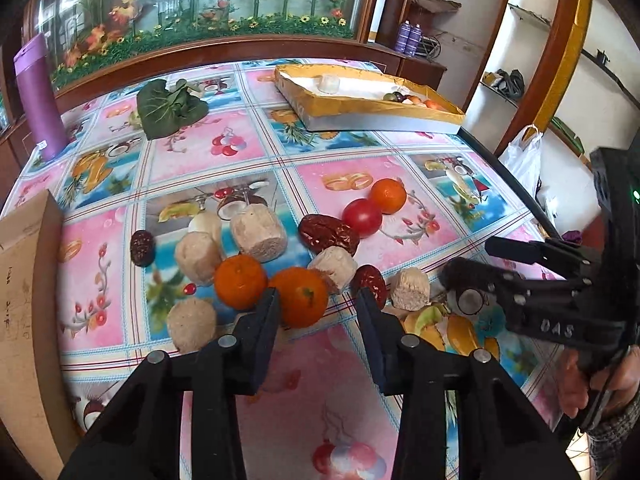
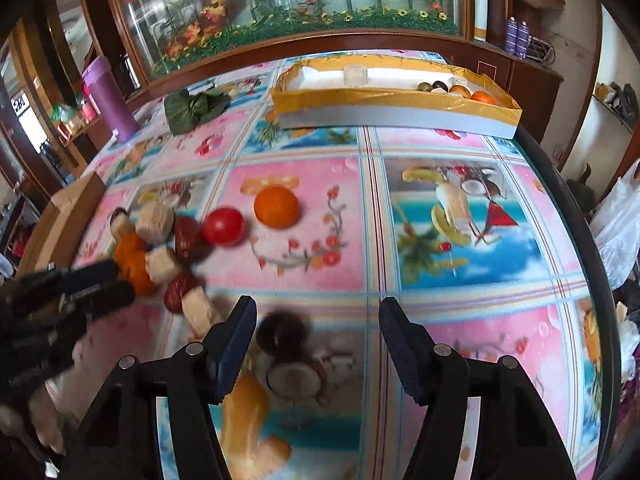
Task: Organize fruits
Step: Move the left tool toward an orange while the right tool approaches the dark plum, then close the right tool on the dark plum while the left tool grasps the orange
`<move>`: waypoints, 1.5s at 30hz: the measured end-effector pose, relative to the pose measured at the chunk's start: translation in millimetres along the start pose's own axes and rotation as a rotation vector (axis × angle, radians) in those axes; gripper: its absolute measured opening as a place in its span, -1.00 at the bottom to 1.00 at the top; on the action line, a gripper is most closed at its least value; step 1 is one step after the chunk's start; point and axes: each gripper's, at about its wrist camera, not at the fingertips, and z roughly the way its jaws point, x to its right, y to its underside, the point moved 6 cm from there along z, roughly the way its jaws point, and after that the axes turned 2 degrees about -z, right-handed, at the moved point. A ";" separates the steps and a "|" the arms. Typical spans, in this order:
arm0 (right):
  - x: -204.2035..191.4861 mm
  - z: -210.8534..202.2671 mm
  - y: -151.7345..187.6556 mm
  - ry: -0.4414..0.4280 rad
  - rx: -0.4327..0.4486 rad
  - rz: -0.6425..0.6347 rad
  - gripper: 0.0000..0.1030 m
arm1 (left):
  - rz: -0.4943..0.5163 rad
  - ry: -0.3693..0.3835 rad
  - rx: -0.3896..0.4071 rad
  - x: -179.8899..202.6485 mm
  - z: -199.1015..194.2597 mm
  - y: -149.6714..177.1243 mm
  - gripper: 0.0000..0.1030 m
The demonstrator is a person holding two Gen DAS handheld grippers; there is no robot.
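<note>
1. two tongs over a fruit-print desk (image 2: 460,148); left tongs (image 1: 318,300) part-open, astride an orange (image 1: 300,296), pads not pressing.
2. right tongs (image 2: 318,312) half-wide, gripping nothing, above a dark round fruit (image 2: 282,334).
3. more fruit lies in the gold-rimmed box (image 2: 396,98) at the far edge.

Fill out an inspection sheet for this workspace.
Surface: table under a fruit-print cloth.
Job's things: oranges, tomato, dates and beige cylinders loose; tray at the far edge, a few fruits inside.
Clutter: green leaf, purple bottle, cardboard.
Grippers: left claw open around an orange; right claw open, nothing between.
Cables: nothing seen.
Surroundings: painted glass panel, shelves.
</note>
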 end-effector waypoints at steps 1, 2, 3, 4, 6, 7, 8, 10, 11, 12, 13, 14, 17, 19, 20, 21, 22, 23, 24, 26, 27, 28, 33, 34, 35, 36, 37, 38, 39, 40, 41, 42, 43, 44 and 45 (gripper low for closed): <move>0.1 -0.6 4.4 0.004 -0.003 -0.006 0.32 | 0.009 -0.009 0.006 0.8 1.1 -0.3 -0.31; 0.0 -0.5 6.4 0.003 -0.002 -0.008 0.32 | 0.017 -0.016 0.008 1.4 1.2 -0.9 -0.39; -0.4 -0.6 8.3 -0.003 0.001 -0.011 0.32 | 0.023 -0.024 0.010 1.1 0.8 -0.7 -0.45; -0.7 -0.5 9.1 -0.005 0.003 -0.013 0.31 | 0.026 -0.027 0.011 0.0 -0.9 -0.4 -0.59; -3.0 0.2 9.3 -0.003 0.009 -0.022 0.24 | 0.016 -0.001 0.006 -3.1 -4.9 0.8 -0.70; -5.1 0.3 9.6 -0.009 0.011 -0.029 0.16 | 0.007 0.012 0.004 -3.8 -6.7 2.5 -0.72; -7.8 0.7 9.6 -0.015 0.010 -0.034 0.12 | 0.000 0.022 0.001 -5.3 -7.5 4.1 -0.72; -15.0 0.9 10.7 -0.024 0.010 -0.054 -0.02 | 0.000 0.014 0.005 -6.8 -6.7 5.9 -0.72; -18.4 1.4 11.6 -0.025 0.010 -0.067 -0.03 | 0.003 0.001 0.006 -7.7 -5.6 5.4 -0.72; -21.5 2.5 12.8 -0.022 0.009 -0.076 -0.03 | 0.005 -0.013 0.003 -9.0 -3.7 3.3 -0.72; -23.2 3.8 13.4 -0.018 0.008 -0.081 -0.03 | 0.005 -0.014 0.002 -8.8 -2.5 1.8 -0.72; -24.6 5.4 13.7 -0.016 0.006 -0.084 -0.03 | 0.010 -0.014 0.004 -7.9 -1.0 -0.2 -0.67; -28.8 6.8 12.3 -0.026 0.012 -0.086 -0.05 | 0.059 -0.034 0.007 -0.3 3.7 -5.0 -0.43; -31.4 8.2 11.2 -0.035 0.012 -0.087 -0.16 | 0.095 -0.046 0.010 6.4 6.3 -4.0 -0.30; -32.6 8.5 11.1 -0.028 0.014 -0.092 -0.19 | 0.113 -0.062 0.012 9.2 7.0 -2.6 -0.29; -32.8 8.2 11.3 -0.018 0.014 -0.096 -0.25 | 0.133 -0.082 0.013 11.5 7.4 -0.7 -0.29; -32.4 7.4 11.5 -0.013 0.016 -0.095 -0.32 | 0.147 -0.097 0.013 12.9 7.1 1.6 -0.29; -31.7 6.4 11.6 -0.014 0.018 -0.092 -0.35 | 0.150 -0.103 0.016 12.7 6.1 2.7 -0.32; -30.4 5.4 11.8 -0.014 0.019 -0.086 -0.41 | 0.144 -0.114 0.017 10.2 4.7 3.3 -0.40; -27.6 4.1 12.6 -0.017 0.019 -0.073 -0.48 | 0.125 -0.131 0.016 3.4 2.7 2.2 -0.66; -26.5 3.5 13.2 -0.019 0.018 -0.068 -0.48 | 0.085 -0.097 0.013 -1.8 0.4 1.5 -0.68; -25.6 2.5 13.8 -0.023 0.018 -0.061 -0.49 | 0.062 -0.081 0.011 -4.5 -0.7 1.7 -0.70; -28.3 -5.9 18.4 -0.031 0.032 -0.061 -0.50 | 0.029 -0.033 0.006 -5.3 -10.9 9.5 -0.95; -29.5 -8.0 19.7 -0.030 0.036 -0.067 -0.50 | 0.037 -0.032 0.007 -2.8 -11.2 10.1 -0.95; -30.5 -9.2 21.0 -0.028 0.038 -0.071 -0.50 | 0.050 -0.036 0.011 -0.2 -11.1 10.0 -0.95; -31.3 -10.3 22.0 -0.030 0.039 -0.072 -0.50 | 0.064 -0.043 0.016 1.9 -10.5 9.0 -0.93; -32.0 -11.6 23.1 -0.035 0.040 -0.071 -0.50 | 0.080 -0.052 0.014 4.7 -8.2 7.4 -0.83; -32.0 -12.3 23.7 -0.038 0.041 -0.070 -0.50 | 0.095 -0.053 0.008 7.2 -5.2 5.9 -0.68; -32.1 -13.5 24.4 -0.039 0.044 -0.069 -0.50 | 0.125 -0.044 0.008 12.4 -1.9 3.4 -0.59; -31.7 -14.2 24.7 -0.039 0.045 -0.066 -0.50 | 0.145 -0.041 0.014 15.8 -0.6 1.5 -0.42; -31.3 -15.2 25.4 -0.042 0.046 -0.061 -0.50 | 0.172 -0.039 0.017 20.8 1.3 -0.4 -0.23; -30.8 -16.2 25.9 -0.046 0.047 -0.056 -0.50 | 0.202 -0.040 0.015 26.1 4.1 -1.4 -0.12; -30.1 -17.4 26.2 -0.050 0.049 -0.052 -0.50 | 0.244 -0.047 0.011 32.7 7.3 -1.6 0.09; -29.4 -18.6 26.6 -0.051 0.052 -0.049 -0.50 | 0.290 -0.063 0.009 39.3 10.8 -0.8 0.23; -28.6 -19.7 26.7 -0.051 0.054 -0.046 -0.50 | 0.339 -0.085 0.007 44.9 14.1 0.6 0.27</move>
